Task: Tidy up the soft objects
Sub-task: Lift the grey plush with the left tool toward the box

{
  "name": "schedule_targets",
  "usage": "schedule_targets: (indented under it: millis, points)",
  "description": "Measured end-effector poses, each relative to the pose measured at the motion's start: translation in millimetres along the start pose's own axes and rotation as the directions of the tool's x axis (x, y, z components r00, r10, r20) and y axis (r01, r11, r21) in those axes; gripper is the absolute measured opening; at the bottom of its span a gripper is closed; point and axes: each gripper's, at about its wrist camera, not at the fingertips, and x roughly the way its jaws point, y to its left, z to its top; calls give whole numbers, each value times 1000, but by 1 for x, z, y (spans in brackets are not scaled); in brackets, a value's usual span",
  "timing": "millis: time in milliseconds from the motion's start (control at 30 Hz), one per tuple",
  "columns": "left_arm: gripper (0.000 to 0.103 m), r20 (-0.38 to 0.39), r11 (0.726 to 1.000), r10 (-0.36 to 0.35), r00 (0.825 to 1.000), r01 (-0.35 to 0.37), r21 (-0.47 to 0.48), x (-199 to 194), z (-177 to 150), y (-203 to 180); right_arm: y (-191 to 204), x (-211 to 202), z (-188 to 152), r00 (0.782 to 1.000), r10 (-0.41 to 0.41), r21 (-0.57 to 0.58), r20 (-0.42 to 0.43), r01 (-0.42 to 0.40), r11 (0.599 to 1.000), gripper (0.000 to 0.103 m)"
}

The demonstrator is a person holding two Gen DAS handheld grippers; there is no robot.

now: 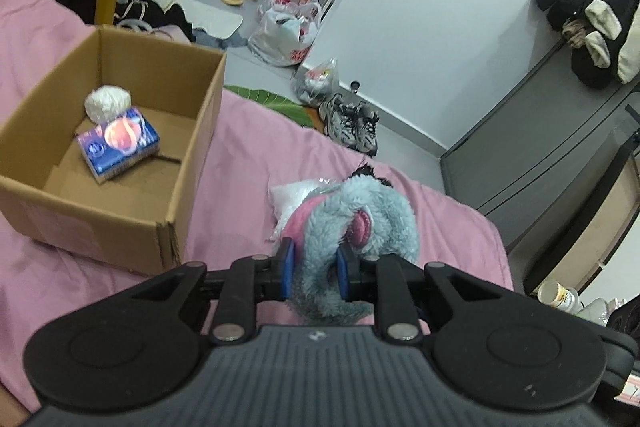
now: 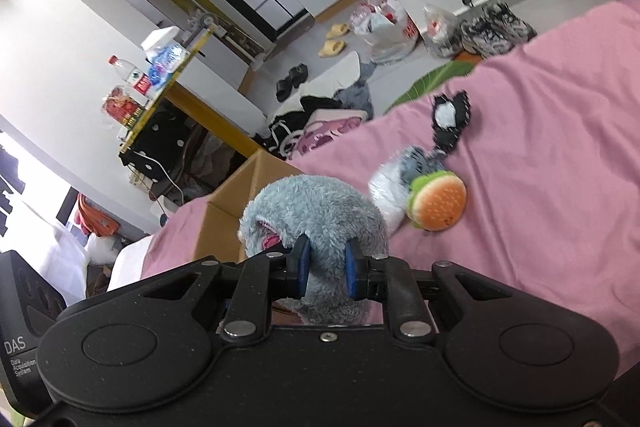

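Both grippers got the plush
Left hand-held gripper (image 1: 314, 273) and right hand-held gripper (image 2: 325, 269) each clamp the grey plush toy (image 1: 352, 227) above the pink bed (image 1: 240, 155), beside the cardboard box (image 1: 192, 131).

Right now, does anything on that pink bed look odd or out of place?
Not much. The left gripper and right gripper both pinch the same grey plush toy. A burger toy and a black-and-white scrap lie loose on the bed, outside the cardboard box.
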Motion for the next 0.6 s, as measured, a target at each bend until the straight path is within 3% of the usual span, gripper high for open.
schedule_targets:
  millis: [600]
  points:
    - [20, 89, 998, -51, 995, 47, 45, -57, 41, 23, 65, -2, 3, 996, 44, -60, 72, -40, 997, 18]
